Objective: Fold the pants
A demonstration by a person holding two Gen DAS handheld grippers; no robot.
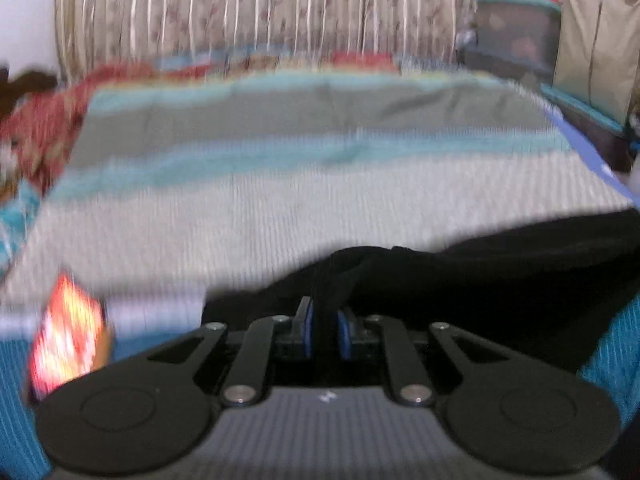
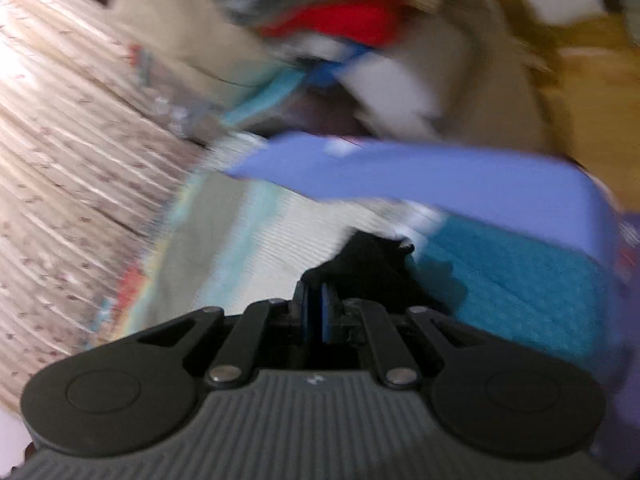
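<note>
Left gripper [image 1: 325,330] fills the near foreground; blue pads pressed together on a pinch of black fabric, the pants [image 1: 480,280]. Right gripper [image 2: 316,312] likewise clamped on a black edge of the same garment. Both views are motion-blurred, so detail is poor. Pants lie bunched at the near edge of the striped bedspread [image 1: 280,208], spreading rightward in the left view, partly over a teal textured cover [image 2: 520,280]. A periwinkle sheet edge [image 2: 440,176] runs beyond. Floral curtain [image 1: 240,12] behind the bed.

Progress, judged: early. Garment is gripped at two points but not laid flat; no clean fold is visible. Spreading, folding and smoothing remain.
</note>
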